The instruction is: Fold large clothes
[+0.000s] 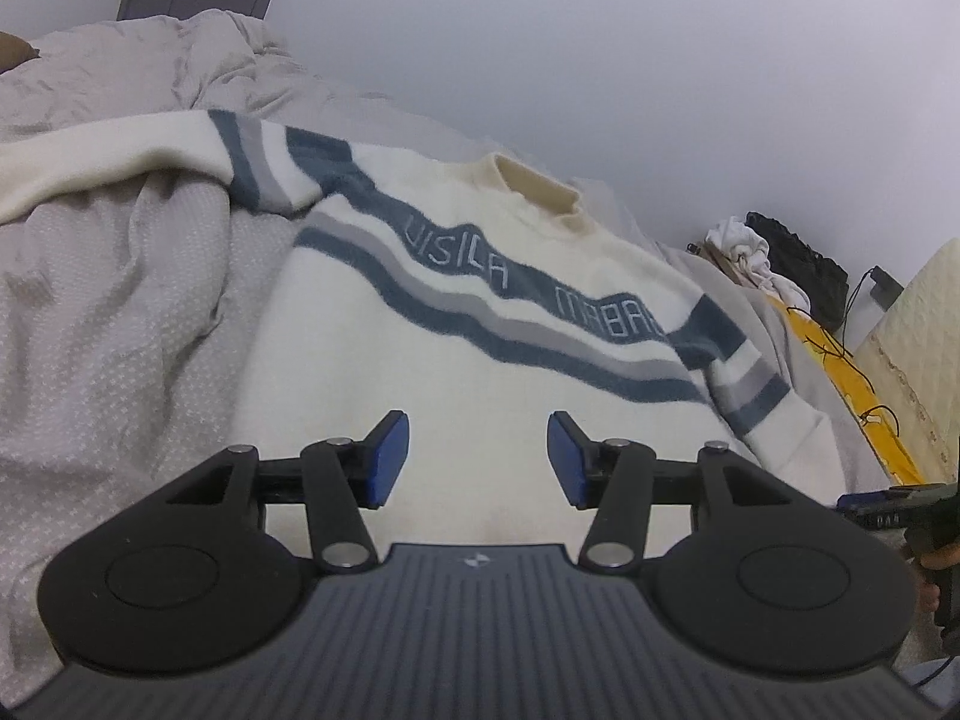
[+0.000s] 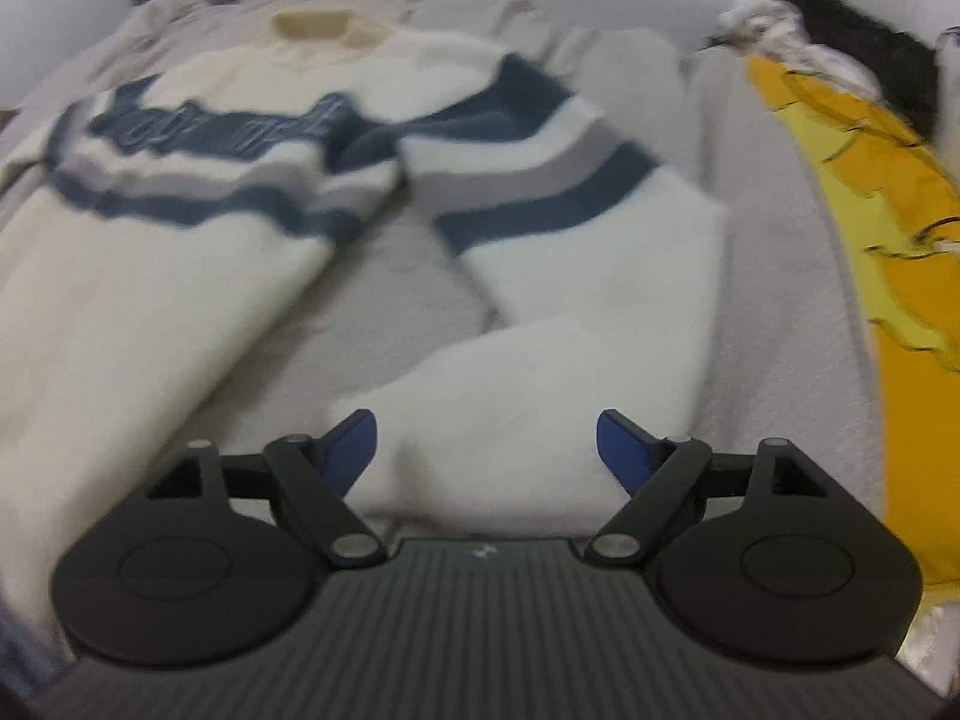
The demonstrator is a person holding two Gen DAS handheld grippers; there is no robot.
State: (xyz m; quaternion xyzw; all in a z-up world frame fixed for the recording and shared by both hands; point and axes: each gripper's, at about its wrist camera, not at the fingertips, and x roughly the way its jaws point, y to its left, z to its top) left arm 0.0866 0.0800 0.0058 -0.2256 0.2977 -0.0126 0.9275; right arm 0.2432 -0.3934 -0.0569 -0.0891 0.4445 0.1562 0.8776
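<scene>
A cream sweater (image 1: 480, 360) with blue and grey stripes and pale lettering lies face up on the bed, its collar (image 1: 534, 186) at the far end. My left gripper (image 1: 479, 459) hovers over the sweater's lower body, open, with nothing between its blue pads. In the right wrist view the sweater's body (image 2: 150, 276) is at the left, and its right sleeve (image 2: 570, 312) bends down towards me. My right gripper (image 2: 487, 450) stands open and wide at the sleeve's end. The cloth lies between the pads, and they do not press on it.
Grey patterned bedding (image 1: 120, 330) lies rumpled around the sweater. A yellow cloth (image 2: 888, 240) runs along the bed's right side, with a dark item (image 1: 798, 264) and a white bundle (image 1: 744, 246) behind it. A hand on the other gripper (image 1: 927, 546) shows at the right edge.
</scene>
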